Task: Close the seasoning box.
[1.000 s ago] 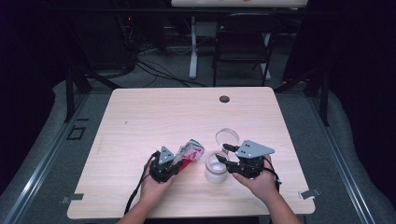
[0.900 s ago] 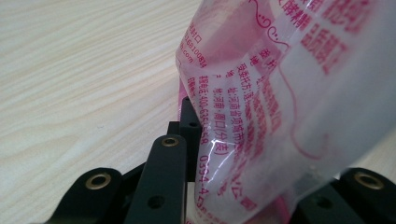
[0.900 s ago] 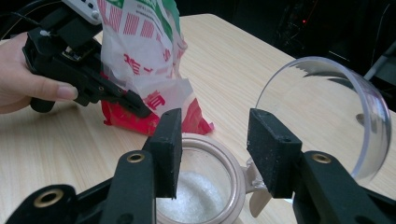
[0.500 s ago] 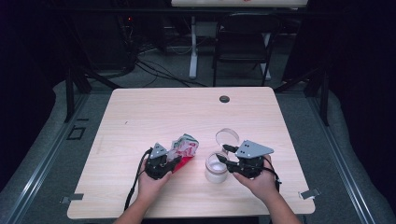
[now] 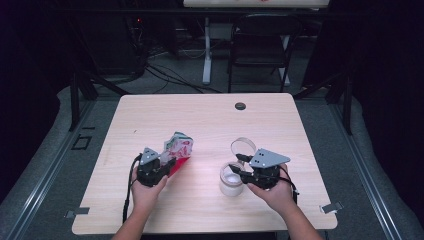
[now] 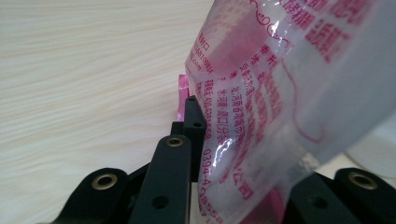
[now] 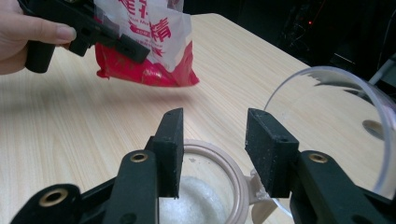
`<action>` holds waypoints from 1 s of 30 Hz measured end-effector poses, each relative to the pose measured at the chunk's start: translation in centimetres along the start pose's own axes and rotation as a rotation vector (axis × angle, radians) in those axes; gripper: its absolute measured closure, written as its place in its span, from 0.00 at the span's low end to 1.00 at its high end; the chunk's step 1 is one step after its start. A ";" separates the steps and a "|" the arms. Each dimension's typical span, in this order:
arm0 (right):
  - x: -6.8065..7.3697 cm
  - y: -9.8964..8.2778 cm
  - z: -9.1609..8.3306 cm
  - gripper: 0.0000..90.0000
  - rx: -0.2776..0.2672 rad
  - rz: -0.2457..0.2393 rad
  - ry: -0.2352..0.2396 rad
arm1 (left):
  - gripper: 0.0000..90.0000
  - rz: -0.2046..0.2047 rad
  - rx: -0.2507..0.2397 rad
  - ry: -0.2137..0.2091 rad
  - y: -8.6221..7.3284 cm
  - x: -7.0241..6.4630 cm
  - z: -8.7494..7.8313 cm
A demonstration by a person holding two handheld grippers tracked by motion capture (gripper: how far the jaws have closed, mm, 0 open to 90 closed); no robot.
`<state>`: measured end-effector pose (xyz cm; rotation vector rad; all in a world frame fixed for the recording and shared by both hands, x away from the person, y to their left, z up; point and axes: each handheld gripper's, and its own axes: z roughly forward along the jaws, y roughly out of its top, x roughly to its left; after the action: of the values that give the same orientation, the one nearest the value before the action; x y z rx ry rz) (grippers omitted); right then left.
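A: Looking at the red-and-white pouch [image 5: 177, 150] first. Hanging where?

B: Hanging left of the jar [image 5: 231, 181], well apart from it, tilting and riding just clear of the bench [image 5: 200, 115]. Showing red print on clear film in the left gripper view.

A: Being held by what?

B: Being pinched at its lower edge by the left hand-held gripper [image 5: 167, 164], with both black jaws clamping on the film. Coming in from the jar's left, with a hand wrapping around the gripper's body.

A: And looking at the jar itself?

B: Standing upright on the bench, mouth open, carrying white granules [image 7: 196, 200] at the bottom. Keeping its clear round lid [image 5: 243, 146] flipped back on the far side, hanging from the rim by a hinge.

A: Getting any grip from the right?

B: Hovering right at the jar's rim, the right hand-held gripper [image 5: 242, 172]: jaws standing apart after just closing a little, with the rim showing below and between them. Pressing on nothing that can be made out.

A: Seeing anything farther out?

B: Spotting a small dark disc [image 5: 240, 106] far beyond the jar, near the bench's back edge. Noting a dark chair [image 5: 260, 40] on the floor farther behind the jar.
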<state>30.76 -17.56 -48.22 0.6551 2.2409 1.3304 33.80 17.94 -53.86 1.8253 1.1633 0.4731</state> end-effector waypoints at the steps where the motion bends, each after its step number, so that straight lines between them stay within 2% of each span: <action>1: 0.0 0.1 0.1 0.63 -0.002 0.003 0.002 | 0.90 -0.006 0.001 0.020 0.0 0.4 -0.2; 5: 0.0 0.3 0.5 0.63 -0.008 -0.001 0.012 | 0.90 -0.035 0.000 0.087 -0.3 1.8 -1.0; 10: 0.1 0.6 1.1 0.62 -0.012 -0.009 0.030 | 0.90 -0.067 -0.004 0.143 -0.7 3.1 -1.8; 16: 0.0 0.7 1.6 0.61 -0.016 -0.006 0.041 | 0.90 -0.070 0.018 0.237 -1.1 4.2 -2.4; 18: 0.0 0.8 1.6 0.61 -0.018 -0.008 0.047 | 0.90 -0.071 0.022 0.254 -1.2 4.3 -2.4; 22: 0.0 0.8 1.8 0.61 -0.018 -0.006 0.051 | 0.91 -0.087 0.028 0.264 -1.5 4.6 -2.2; 26: 0.1 0.8 1.9 0.60 -0.017 -0.008 0.051 | 0.90 -0.146 0.043 0.246 -1.7 5.0 -2.1; 30: 0.0 0.8 1.9 0.60 -0.019 -0.004 0.051 | 0.89 -0.188 0.024 0.247 -1.9 5.3 -2.1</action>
<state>32.02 -15.96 -48.34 0.6159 2.2659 1.3794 33.91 23.82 -55.10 1.6910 1.4986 0.5888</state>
